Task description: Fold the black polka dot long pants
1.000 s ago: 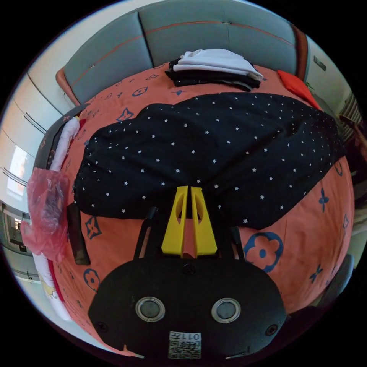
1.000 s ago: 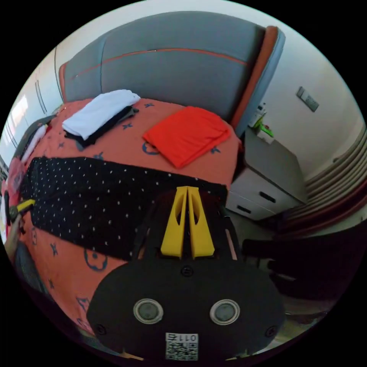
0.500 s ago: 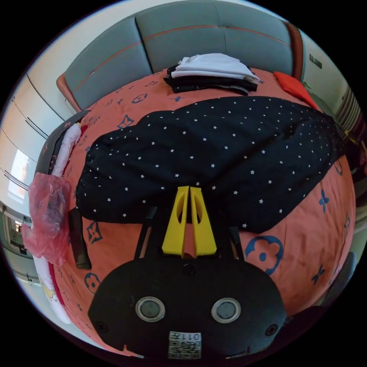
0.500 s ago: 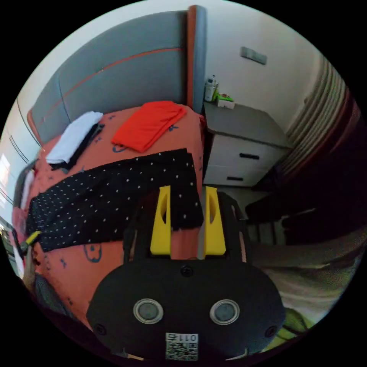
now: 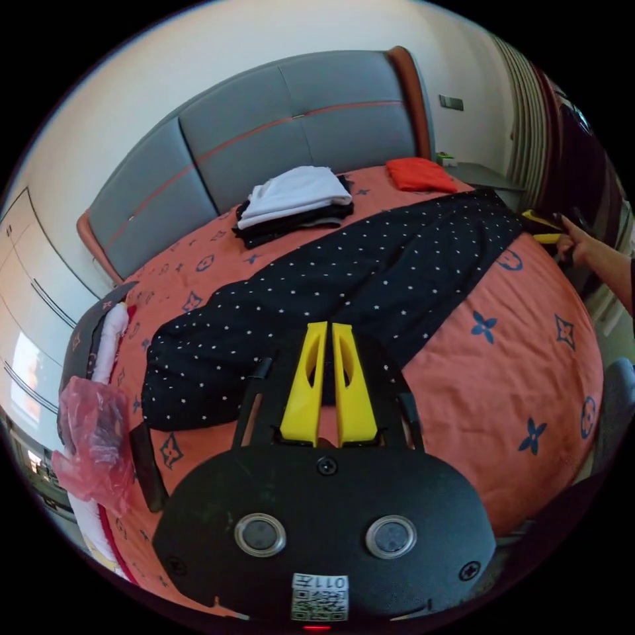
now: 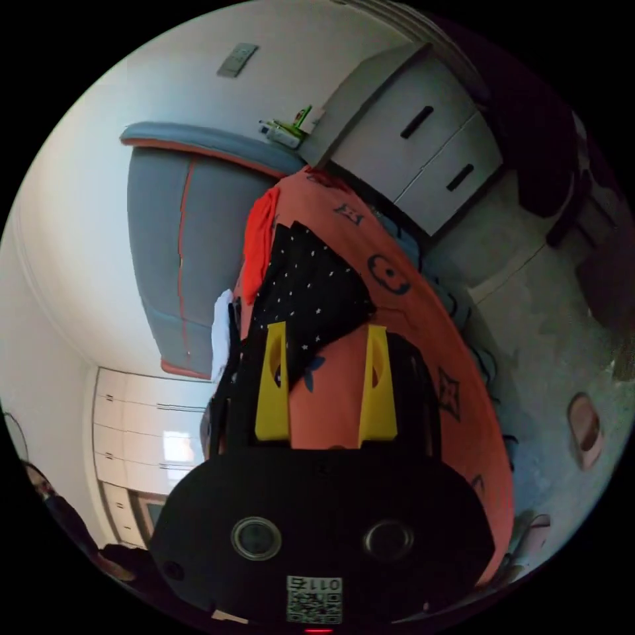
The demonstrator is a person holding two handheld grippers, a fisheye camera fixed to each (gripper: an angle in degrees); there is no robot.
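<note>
Pinching the edge of the black polka dot pants [image 5: 344, 278] on the orange bed [image 5: 516, 370], the left tongs [image 5: 329, 331] are closed; the right tongs [image 6: 325, 334] gape around a corner.

pants [image 5: 344, 284]: 1 | folded stack [image 5: 294, 205]: 1 | red garment [image 5: 419, 174]: 1 | tongs [image 5: 329, 331]: 2

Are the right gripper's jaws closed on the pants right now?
No, the right gripper has its jaws spread apart, with the corner of the pants lying loose between them.
</note>
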